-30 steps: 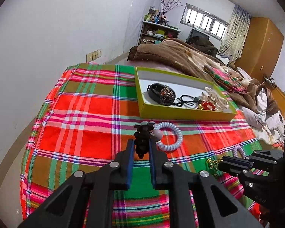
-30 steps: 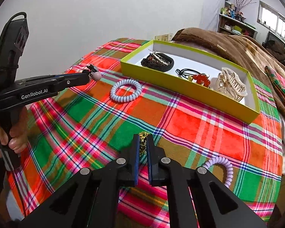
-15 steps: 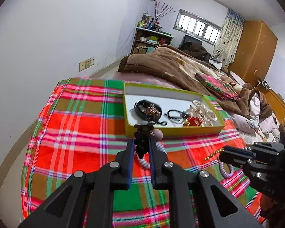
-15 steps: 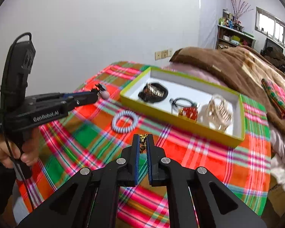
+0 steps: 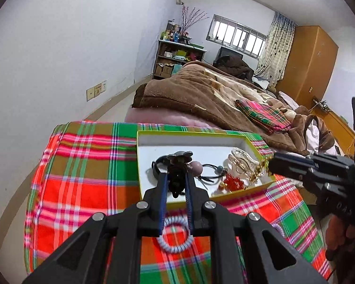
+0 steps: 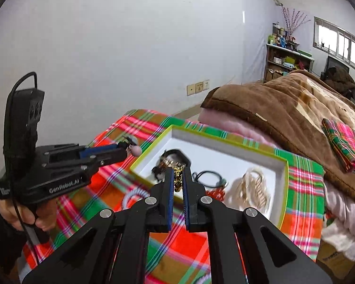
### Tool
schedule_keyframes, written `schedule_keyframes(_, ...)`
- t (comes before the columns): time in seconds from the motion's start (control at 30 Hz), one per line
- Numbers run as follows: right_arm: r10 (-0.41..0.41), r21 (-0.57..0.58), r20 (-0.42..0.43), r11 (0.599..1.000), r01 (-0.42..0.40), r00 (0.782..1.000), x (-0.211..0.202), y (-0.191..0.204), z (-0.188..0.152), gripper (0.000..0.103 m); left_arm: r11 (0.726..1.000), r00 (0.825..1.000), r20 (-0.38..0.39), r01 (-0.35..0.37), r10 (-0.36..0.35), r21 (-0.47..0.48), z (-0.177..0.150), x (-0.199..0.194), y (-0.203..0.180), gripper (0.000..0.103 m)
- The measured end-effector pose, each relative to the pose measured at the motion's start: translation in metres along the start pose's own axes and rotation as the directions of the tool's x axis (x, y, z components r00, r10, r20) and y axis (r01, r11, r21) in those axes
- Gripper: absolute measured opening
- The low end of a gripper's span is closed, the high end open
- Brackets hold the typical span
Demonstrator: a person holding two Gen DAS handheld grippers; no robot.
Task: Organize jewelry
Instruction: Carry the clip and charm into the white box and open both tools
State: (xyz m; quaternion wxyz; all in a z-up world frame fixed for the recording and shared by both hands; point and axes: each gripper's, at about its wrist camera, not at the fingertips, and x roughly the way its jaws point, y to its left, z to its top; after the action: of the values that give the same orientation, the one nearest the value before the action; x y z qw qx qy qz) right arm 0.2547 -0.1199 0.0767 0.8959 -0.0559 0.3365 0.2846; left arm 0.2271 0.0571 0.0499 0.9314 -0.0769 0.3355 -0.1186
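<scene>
Left claw [image 6: 130, 147]: matte black frame, blue finger pads [image 5: 162, 190], silver screws, white "GenRobot.AI" lettering, black cable looped over its upright handle. Right claw [image 6: 178, 184]: identical black build, blue pads. Bare-skinned hand [image 6: 27, 215], dark sleeve.

Woven plaid cloth [image 5: 82, 177], matt, covers the desk. On it sits the box [image 5: 139, 165], matt white card inside with a yellow-green rim. Within the box lie a glossy cream plastic claw clip [image 5: 241, 161] and shiny red beads [image 5: 233, 181]. Beyond the box, the brown blanket [image 5: 201, 92] looks plush.

"GenRobot.AI" stands on the left gripper [image 6: 126, 150].
</scene>
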Motion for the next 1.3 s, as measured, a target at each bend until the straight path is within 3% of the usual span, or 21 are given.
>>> schedule_keyframes(0.23,-0.017,0.023,-0.045,1.000,0.018,0.999,0.037,-0.024,0.011,0.007,1.000,0.999,-0.035,-0.011,0.012,0.018,0.011,0.034,0.003,0.015)
schedule_keyframes(0.63,-0.022,0.072,-0.156,0.997,0.033,0.987,0.090,-0.044,-0.003,0.007,0.998,0.995,-0.088,-0.055,0.054,-0.003,0.011,0.074,0.016,0.016)
schedule_keyframes(0.7,-0.018,0.086,-0.158,0.996,0.032,0.987,0.091,-0.048,-0.006,0.009,0.998,0.994,-0.091,-0.063,0.062,0.000,0.009,0.075,0.016,0.016)
schedule_keyframes(0.77,-0.024,0.089,-0.147,0.995,0.037,0.989,0.087,-0.049,-0.007,0.017,0.998,0.994,-0.086,-0.067,0.066,0.002,0.008,0.073,0.017,0.017)
schedule_keyframes(1.3,-0.031,0.053,-0.076,0.998,0.035,0.997,0.035,-0.029,-0.020,0.021,0.998,0.997,-0.062,-0.053,0.051,-0.016,0.002,0.033,0.011,0.018)
